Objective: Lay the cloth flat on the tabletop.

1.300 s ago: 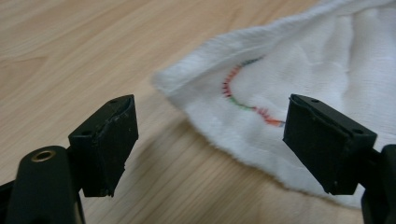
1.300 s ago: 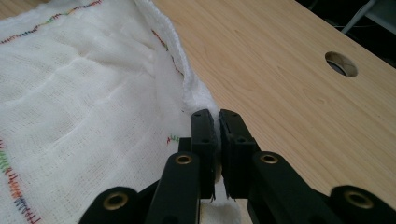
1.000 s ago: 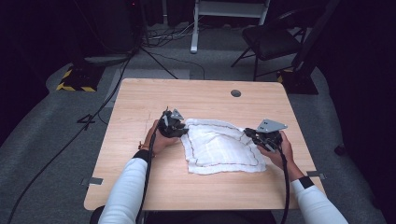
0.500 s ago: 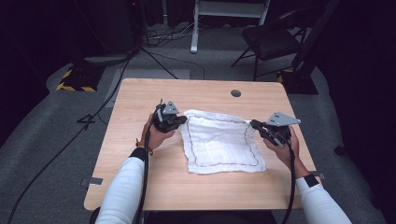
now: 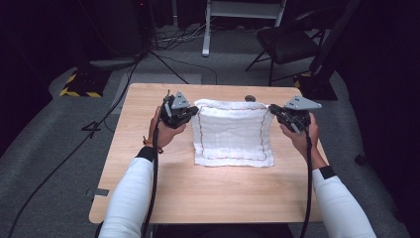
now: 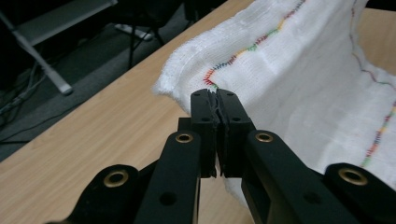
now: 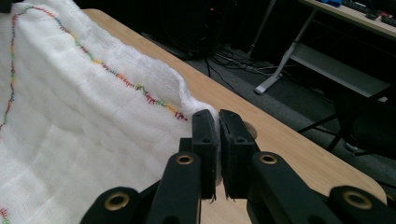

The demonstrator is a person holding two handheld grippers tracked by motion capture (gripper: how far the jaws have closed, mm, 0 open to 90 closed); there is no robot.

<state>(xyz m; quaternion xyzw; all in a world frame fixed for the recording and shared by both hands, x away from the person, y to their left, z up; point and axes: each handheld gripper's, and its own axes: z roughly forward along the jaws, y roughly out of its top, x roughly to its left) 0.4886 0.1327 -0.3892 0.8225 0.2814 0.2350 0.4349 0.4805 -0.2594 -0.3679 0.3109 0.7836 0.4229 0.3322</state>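
Both tongs are clamped on the far corners of a white cloth (image 5: 233, 133). In the high view the left tongs (image 5: 190, 113) pinch the far left corner and the right tongs (image 5: 273, 111) pinch the far right corner, each held in one of the person's hands, whose white sleeves come in from the near edge. The left tongs have just been closing, and the left gripper view shows the cloth (image 6: 299, 88) caught between their black jaws, which stand pressed together on the hem. In the right gripper view the jaws are likewise drawn together on the corner of the cloth (image 7: 79, 121), with a thin fold of fabric between them.

The far edge of the cloth is raised off the tabletop (image 5: 148, 144) between the two hands, while its near edge lies on the wood near the middle of the tabletop. A line of multicoloured stitching (image 6: 238, 52) runs just inside the hem. A small dark round disc (image 5: 250, 98) sits in the tabletop just beyond the cloth's far edge. No container stands on the tabletop.
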